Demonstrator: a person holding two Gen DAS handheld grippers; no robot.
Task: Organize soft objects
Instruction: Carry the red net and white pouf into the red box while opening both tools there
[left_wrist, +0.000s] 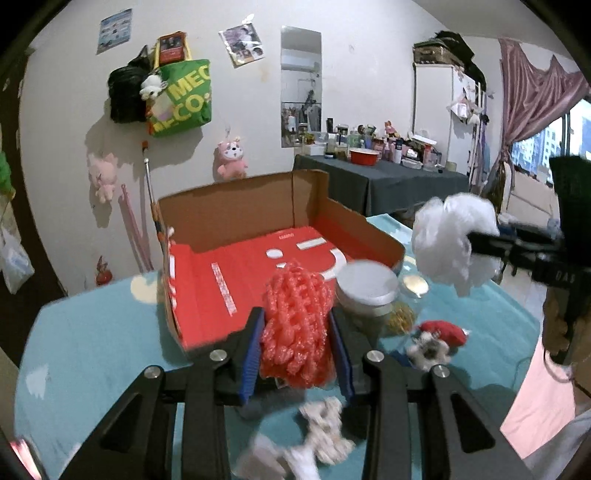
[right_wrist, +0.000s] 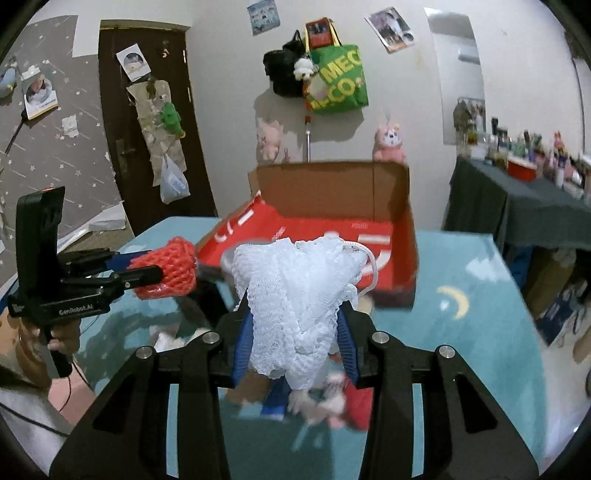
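Left gripper (left_wrist: 297, 325) squeezes a red mesh bath puff (left_wrist: 295, 328) between its blue pads, low in the middle of the left wrist view, just in front of the open cardboard box (left_wrist: 236, 214) with the red floor. Right gripper (right_wrist: 295, 328) pinches a white mesh bath puff (right_wrist: 299, 295) the same way, in the middle of the right wrist view, also in front of the box. Both puffs look very light, squishy and springy, so I think they will not break and will not slip much, because the net catches on the pads. The best place to hold one seems to be its fat middle, or the white cord loop (right_wrist: 373, 266) on the white one. A loose grip could let a puff pop out, since it wants to puff back up. On the table, a small red and white plush toy (left_wrist: 436, 341) lies at the lower right of the left wrist view, near a jar with a silver lid (left_wrist: 365, 286). A white fluffy thing (left_wrist: 325, 428) lies blurred at the bottom. The table has a soft blue cloth (left_wrist: 92, 339) with a yellow moon (right_wrist: 456, 301) on it. Behind, the wall holds a green tote bag (left_wrist: 184, 99) at the upper left and a pink plush toy (left_wrist: 232, 158). A dark table full of bottles (left_wrist: 380, 177) stands at the right.
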